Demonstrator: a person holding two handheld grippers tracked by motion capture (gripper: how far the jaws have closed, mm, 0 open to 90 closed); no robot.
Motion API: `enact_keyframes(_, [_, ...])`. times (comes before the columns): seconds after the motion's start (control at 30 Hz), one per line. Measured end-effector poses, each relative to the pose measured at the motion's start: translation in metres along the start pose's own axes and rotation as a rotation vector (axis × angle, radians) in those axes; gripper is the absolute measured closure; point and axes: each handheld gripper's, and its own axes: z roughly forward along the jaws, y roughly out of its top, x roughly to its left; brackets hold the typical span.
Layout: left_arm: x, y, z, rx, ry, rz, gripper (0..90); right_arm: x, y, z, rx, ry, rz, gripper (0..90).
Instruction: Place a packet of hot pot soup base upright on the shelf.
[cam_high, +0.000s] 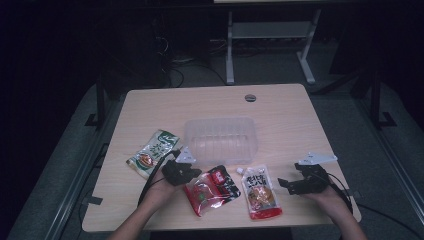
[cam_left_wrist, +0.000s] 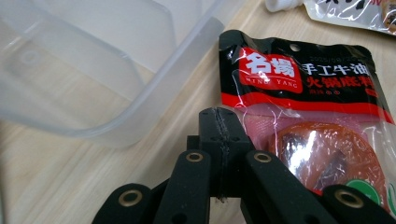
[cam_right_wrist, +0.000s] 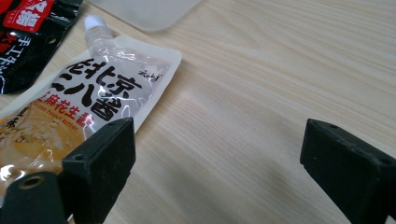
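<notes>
Glossy plastic sauce pouches (cam_left_wrist: 322, 116) lie on a matt, pale wood-grain table (cam_high: 280, 107) (beside a translucent plastic tub (cam_high: 220, 137))

Red-black sauce packet (cam_left_wrist: 303, 93) – "名揚 MING YANG", spouted peanut pouch (cam_right_wrist: 79, 102) – "北京八酱"

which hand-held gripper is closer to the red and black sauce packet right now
Left. The left hand-held gripper, jaws shut, sits at the red and black packet's left edge. The right hand-held gripper, jaws open, is beyond the white spouted pouch.
</notes>
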Motion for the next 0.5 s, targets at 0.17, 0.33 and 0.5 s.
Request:
enact_keyframes(0.17, [-0.005,0.005,0.006,0.004,-0.022,0.024,89.7,-0.002,-0.001,0.0,-0.003,-0.004,0.003,9.9])
enact_keyframes(0.33, [-0.005,0.006,-0.003,-0.034,-0.03,0.015,89.7,-0.002,-0.001,-0.001,-0.005,-0.004,0.004,9.9])
enact_keyframes(0.5, [-0.007,0.004,-0.02,-0.051,-0.053,0.008,89.8,-0.002,-0.001,-0.004,-0.01,-0.008,0.006,9.9])
